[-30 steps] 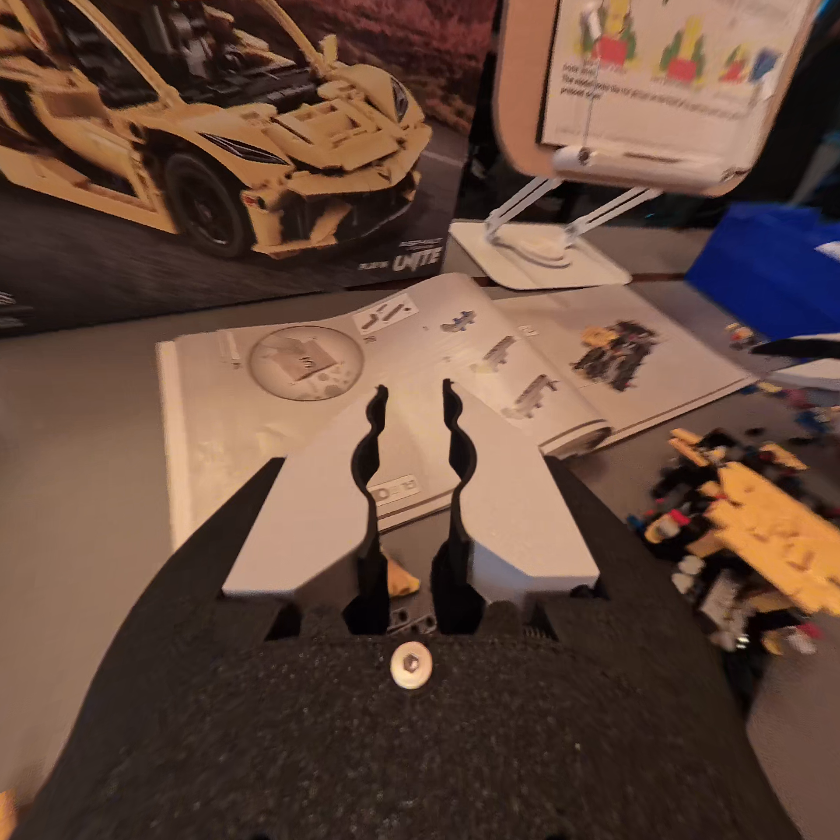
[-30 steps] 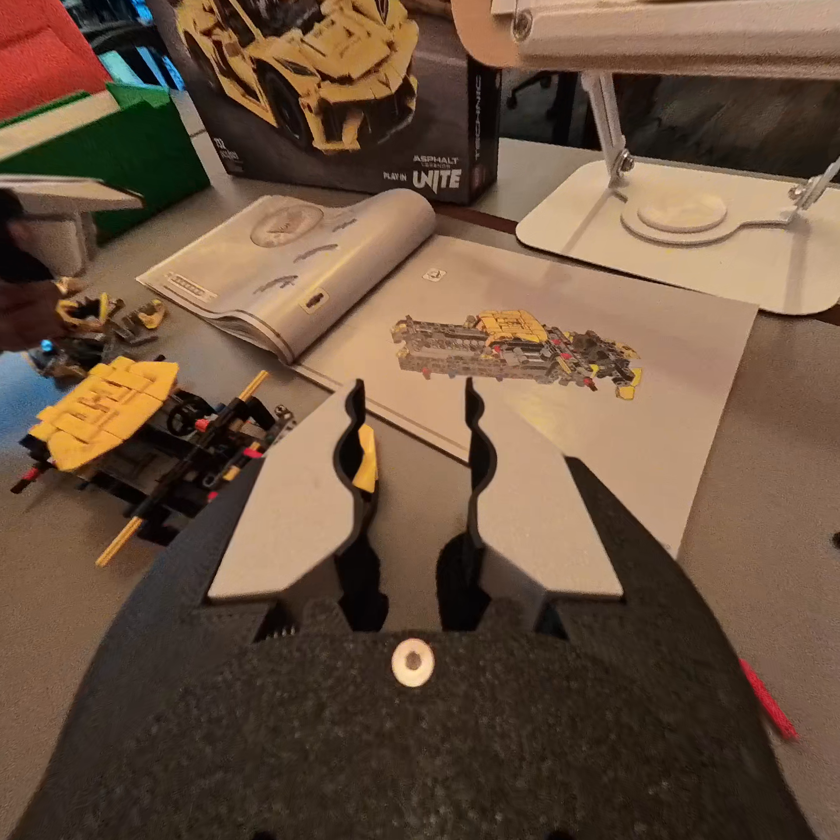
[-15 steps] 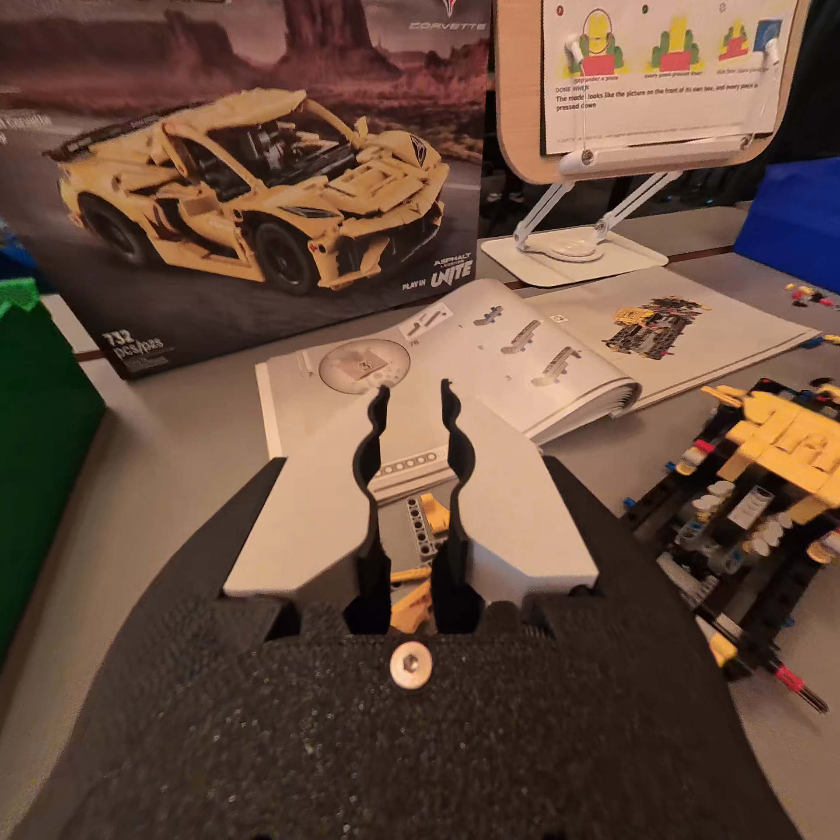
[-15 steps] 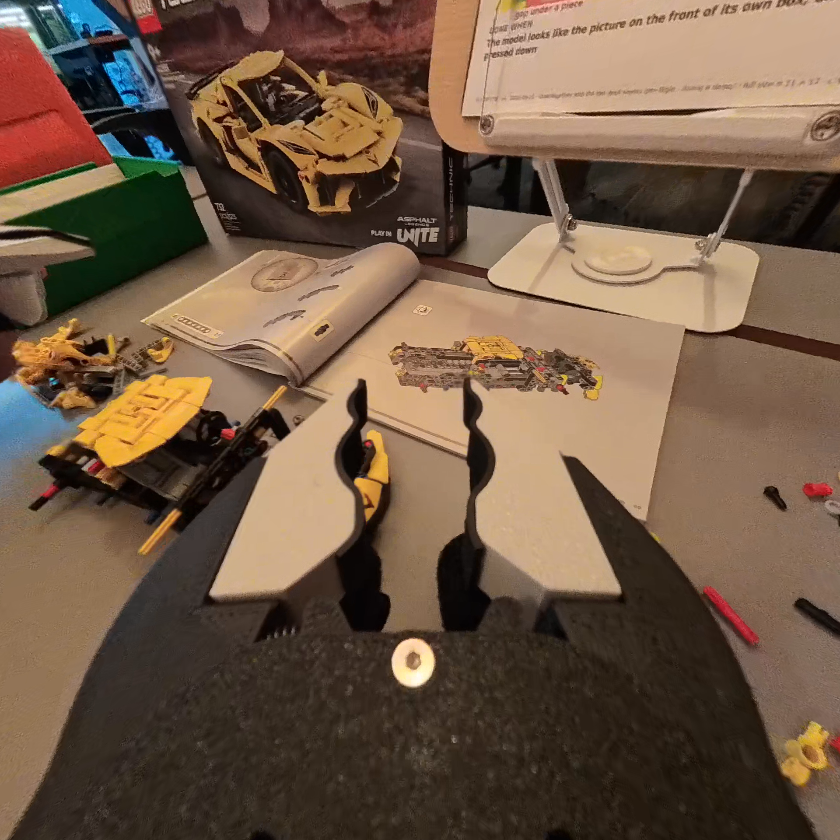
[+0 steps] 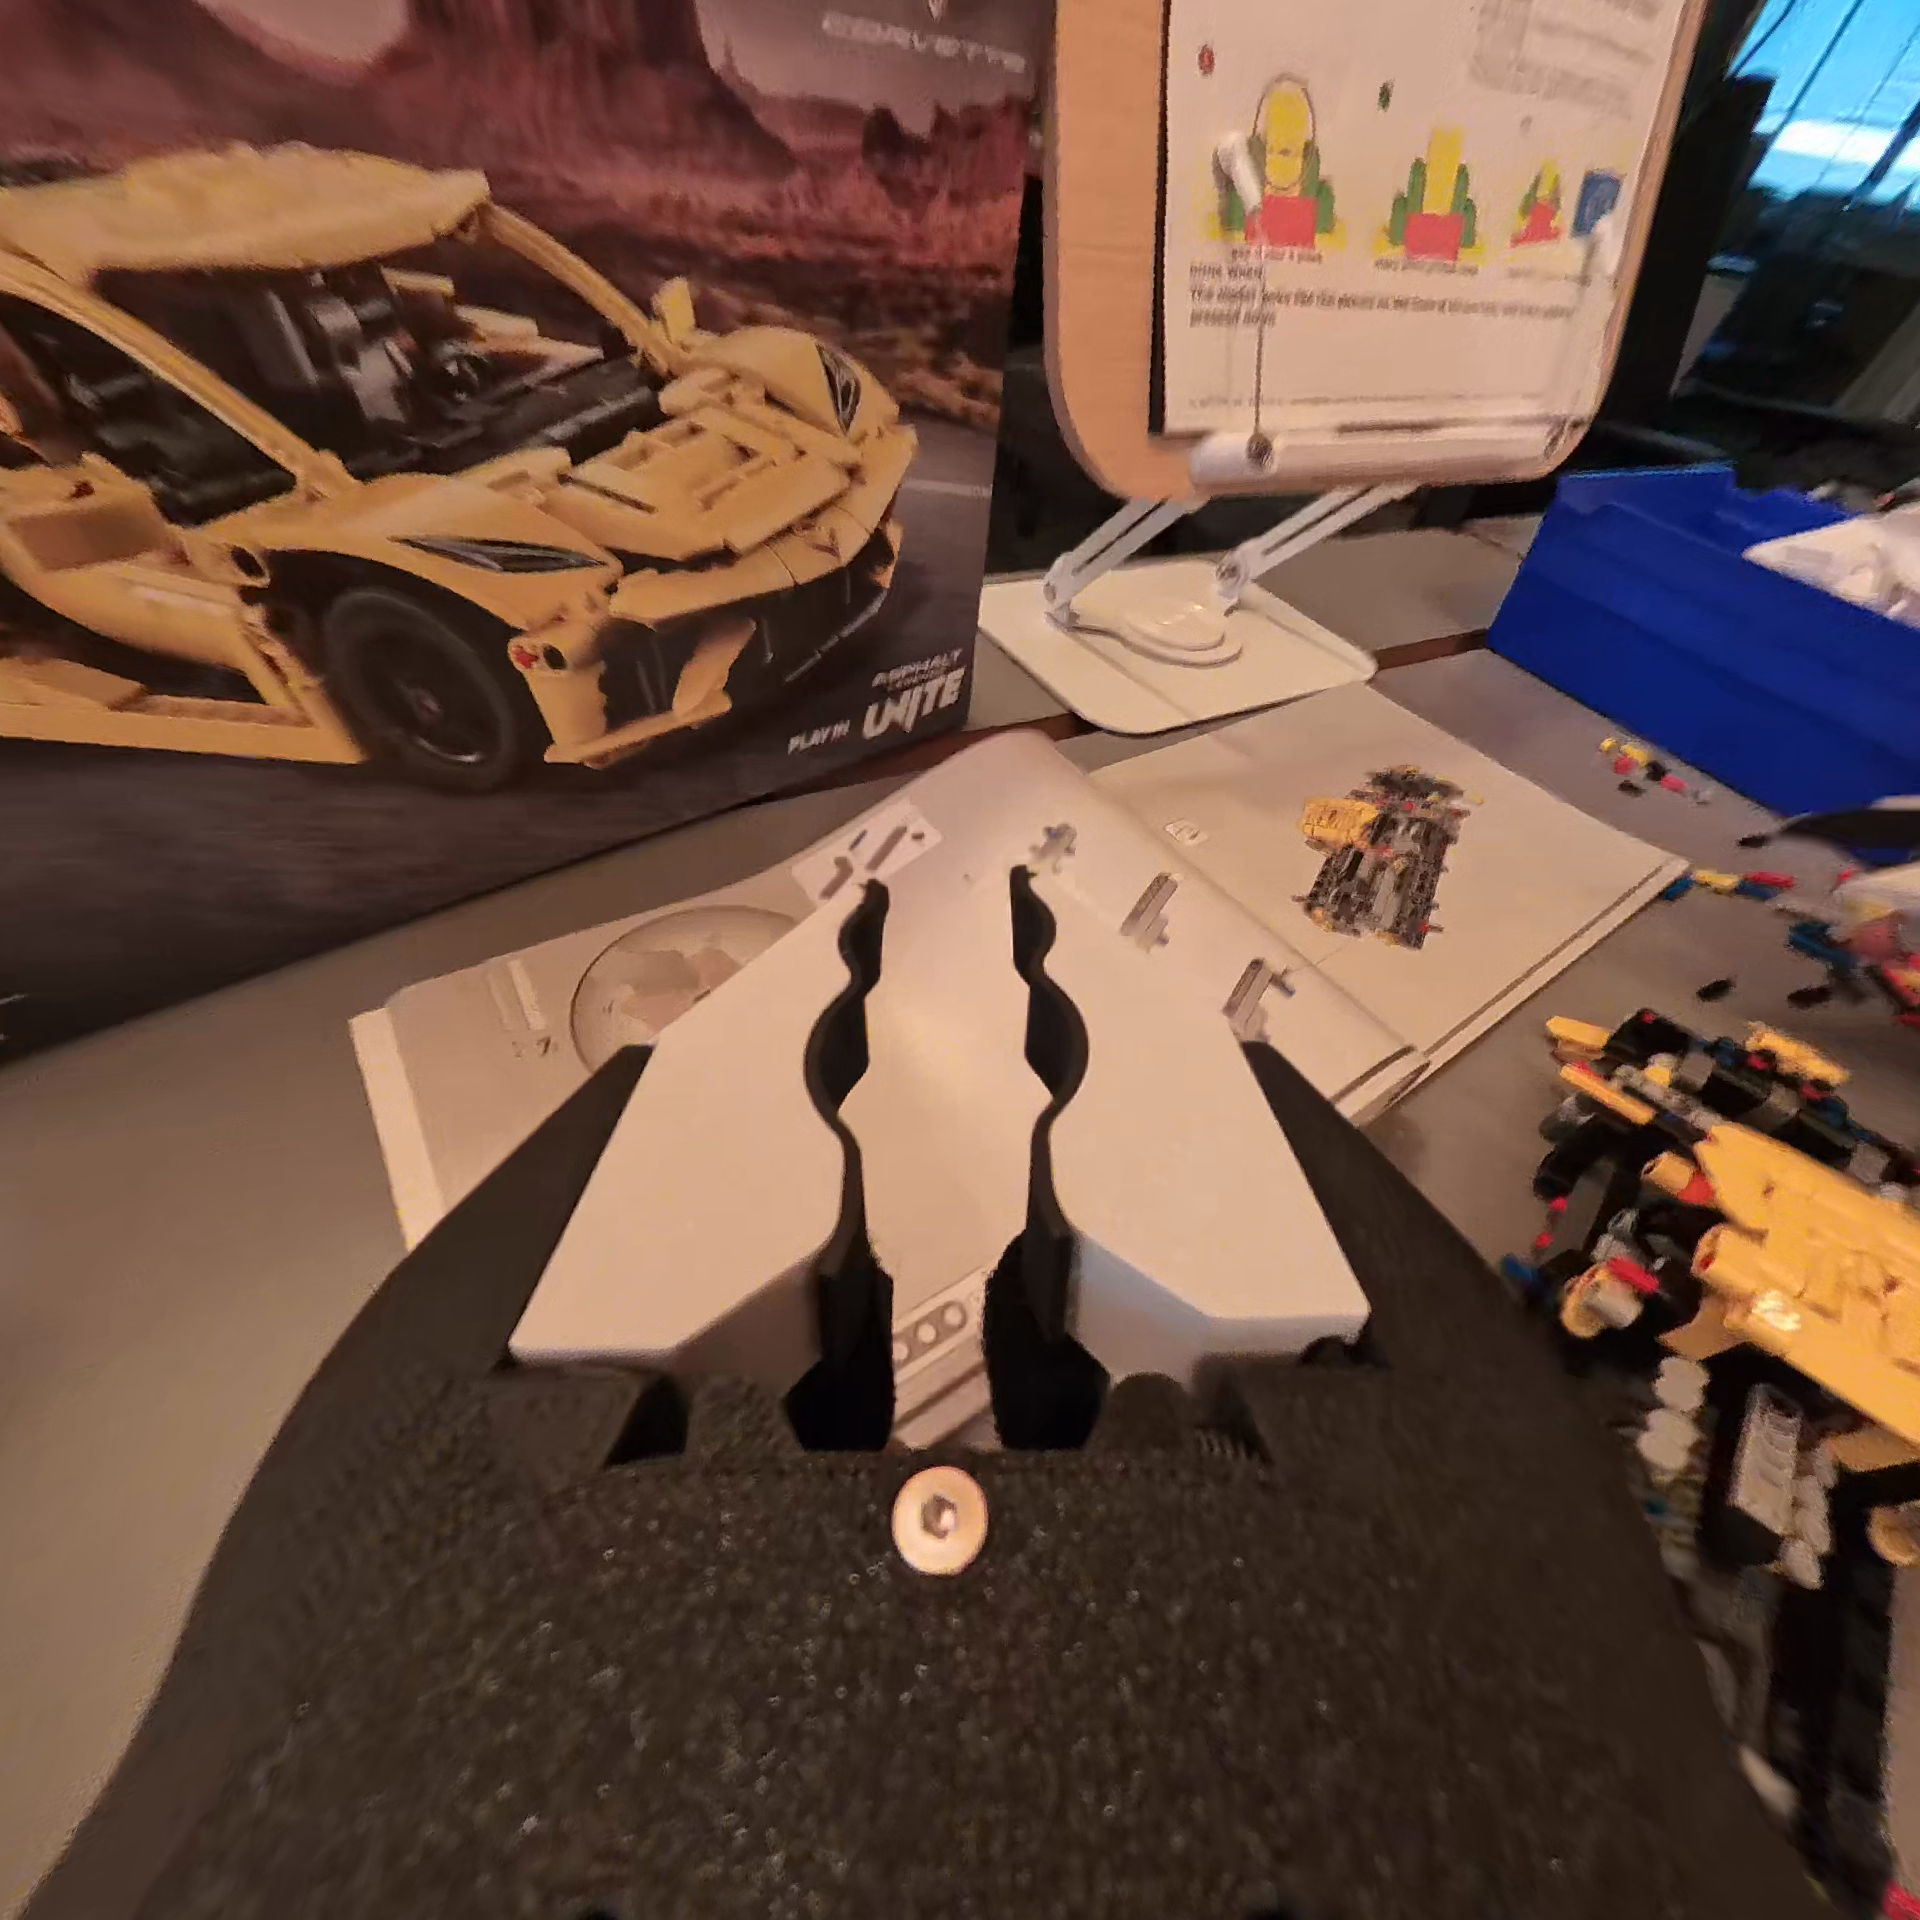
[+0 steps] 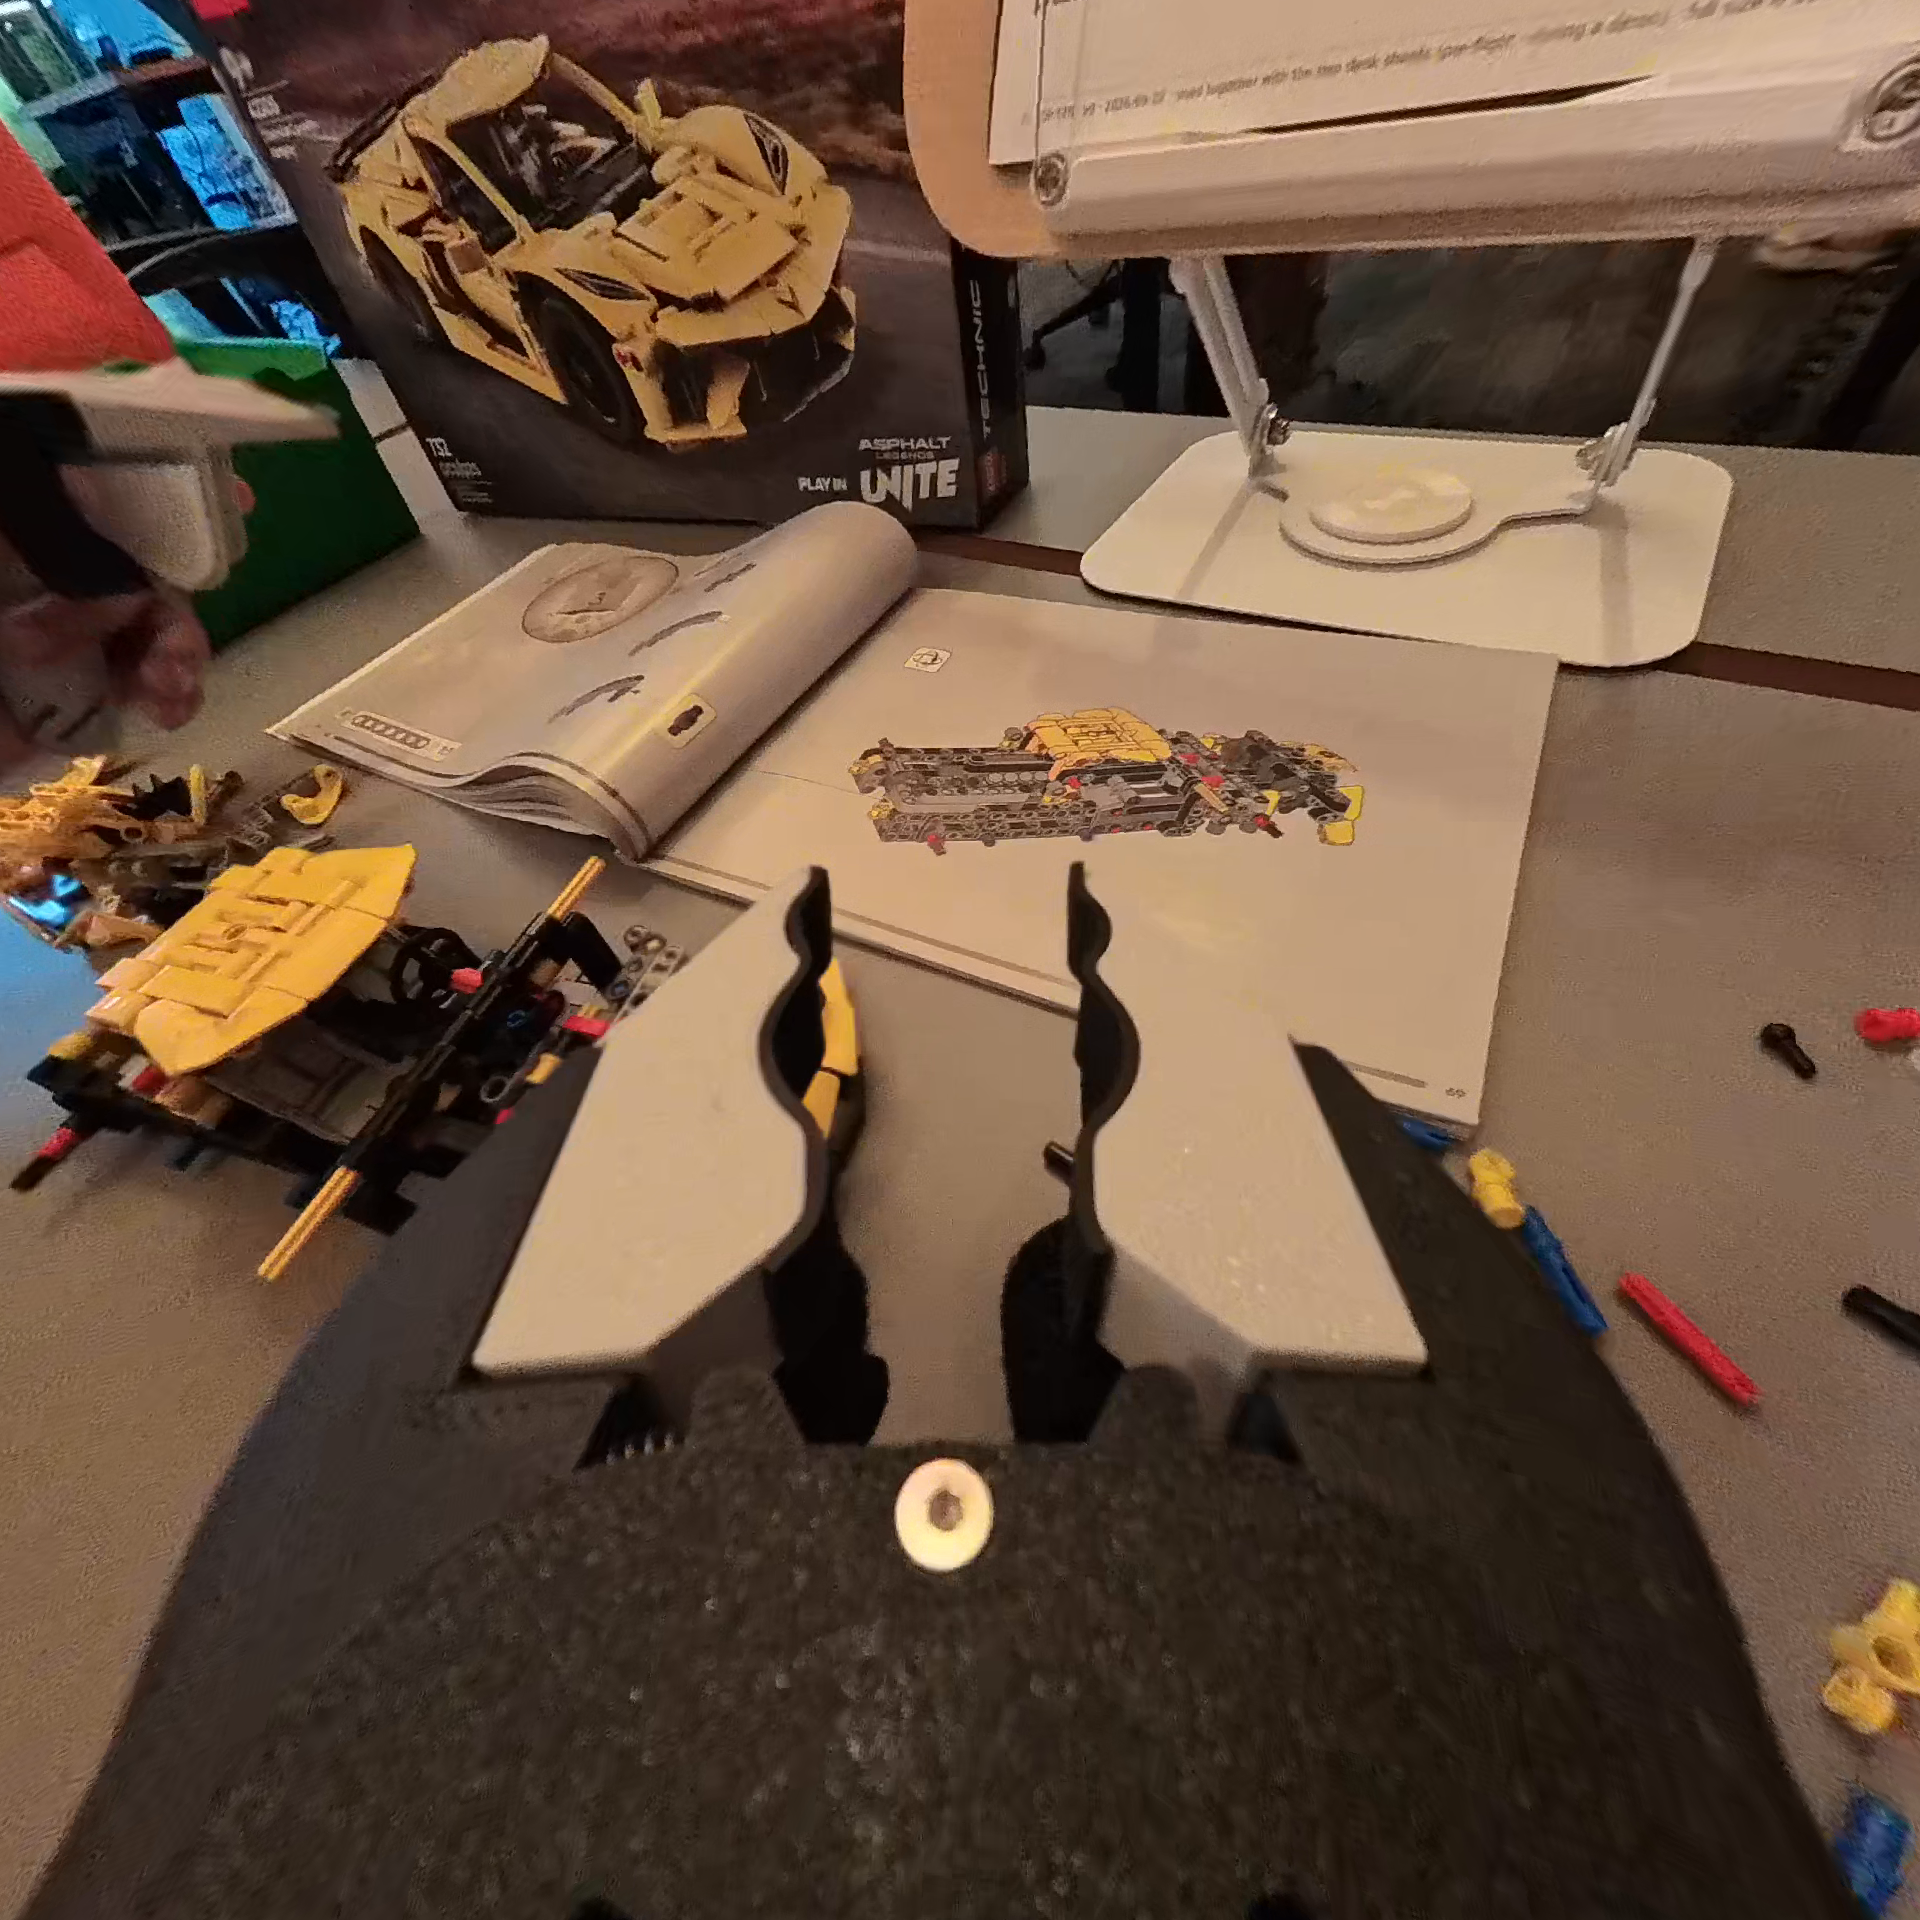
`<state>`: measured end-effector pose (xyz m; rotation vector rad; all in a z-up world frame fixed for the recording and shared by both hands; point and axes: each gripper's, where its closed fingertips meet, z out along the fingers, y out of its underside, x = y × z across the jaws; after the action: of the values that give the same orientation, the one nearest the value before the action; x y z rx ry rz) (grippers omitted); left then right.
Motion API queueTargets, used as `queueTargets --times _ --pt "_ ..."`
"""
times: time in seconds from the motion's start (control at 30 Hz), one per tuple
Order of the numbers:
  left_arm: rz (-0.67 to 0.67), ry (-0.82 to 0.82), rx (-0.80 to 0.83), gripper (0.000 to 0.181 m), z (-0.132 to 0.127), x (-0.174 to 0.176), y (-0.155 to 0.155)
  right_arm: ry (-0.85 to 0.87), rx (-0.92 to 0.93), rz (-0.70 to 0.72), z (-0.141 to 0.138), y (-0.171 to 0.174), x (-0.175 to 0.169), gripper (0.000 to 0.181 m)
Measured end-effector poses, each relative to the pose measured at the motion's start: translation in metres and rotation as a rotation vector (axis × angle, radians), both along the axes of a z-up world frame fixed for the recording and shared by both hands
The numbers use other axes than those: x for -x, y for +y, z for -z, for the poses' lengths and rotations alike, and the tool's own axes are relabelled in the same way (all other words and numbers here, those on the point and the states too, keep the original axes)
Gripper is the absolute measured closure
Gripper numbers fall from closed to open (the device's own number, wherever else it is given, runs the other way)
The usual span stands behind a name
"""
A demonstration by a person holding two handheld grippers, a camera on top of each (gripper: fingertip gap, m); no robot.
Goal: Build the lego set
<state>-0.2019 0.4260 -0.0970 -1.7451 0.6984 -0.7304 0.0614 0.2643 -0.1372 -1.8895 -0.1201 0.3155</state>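
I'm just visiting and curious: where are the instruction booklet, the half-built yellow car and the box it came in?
instruction booklet (image 6: pixel 1195 894), right wrist view, open right-hand page.
half-built car (image 6: pixel 260 945), right wrist view, yellow panel.
box (image 6: pixel 644 260), right wrist view, printed front.

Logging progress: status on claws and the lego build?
Left claw open, empty. Right claw open, empty. Half-built car on table, untouched. Open manual ahead.

the half-built lego car, yellow panels over a black frame with a yellow axle sticking out, lies flat on the table left of my right gripper. a yellow curved piece lies just beside its left finger. loose pins lie scattered to its right.
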Motion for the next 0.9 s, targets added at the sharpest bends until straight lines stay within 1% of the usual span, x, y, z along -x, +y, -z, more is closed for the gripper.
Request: queueTargets --times 0.07,0.1,0.13,0.17,0.2,0.27,0.37,0.47,0.53,0.63,0.73,0.8,0.83,0.9 --pt "-0.034 0.006 -0.015 0.157 0.013 0.004 -0.008 0.032 -0.015 0.009 -0.004 -0.003 -0.002 0.137" --pt "-0.049 -0.038 -0.011 0.159 0.015 0.005 -0.015 0.041 -0.034 0.008 -0.007 -0.006 -0.002 0.138" --pt "-0.050 -0.069 -0.006 0.159 0.012 0.004 -0.020 0.035 -0.048 0.020 -0.007 -0.007 -0.004 0.139" --pt "-0.047 -0.058 -0.006 0.159 0.011 0.003 -0.024 0.019 -0.043 0.022 -0.005 -0.009 -0.006 0.138" --pt "-0.058 -0.047 -0.030 0.161 0.009 0.003 -0.024 -0.002 -0.036 0.024 -0.003 -0.010 -0.008 0.137" --pt "-0.069 -0.083 -0.086 0.165 -0.003 0.003 -0.026 -0.029 -0.058 0.048 -0.004 -0.010 -0.012 0.139" --pt "-0.052 -0.084 -0.059 0.164 -0.007 0.003 -0.028 -0.018 -0.041 0.048 -0.001 -0.008 -0.012 0.138" --pt "-0.015 -0.089 -0.004 0.164 -0.005 0.001 -0.031 -0.012 -0.017 0.057 0.003 -0.005 -0.008 0.136" --pt "-0.002 -0.059 0.008 0.164 -0.002 0.002 -0.031 -0.025 0.015 -0.006 0.001 0.006 0.005 0.138" --pt "0.019 -0.001 0.025 0.163 0.001 0.003 -0.033 -0.064 0.130 -0.124 0.000 0.039 0.022 0.134" --pt "0.011 0.051 0.062 0.163 0.009 0.007 -0.032 0.006 0.071 -0.136 -0.018 0.074 0.025 0.137" --pt "0.014 0.069 0.109 0.162 0.016 0.007 -0.032 0.041 0.059 -0.130 -0.021 0.077 0.026 0.133" --pt "0.012 0.076 0.129 0.162 0.019 0.008 -0.032 0.043 0.071 -0.162 -0.023 0.072 0.032 0.129" --pt "-0.001 0.072 0.145 0.162 0.019 0.009 -0.032 0.051 0.040 -0.182 -0.029 0.061 0.037 0.131"
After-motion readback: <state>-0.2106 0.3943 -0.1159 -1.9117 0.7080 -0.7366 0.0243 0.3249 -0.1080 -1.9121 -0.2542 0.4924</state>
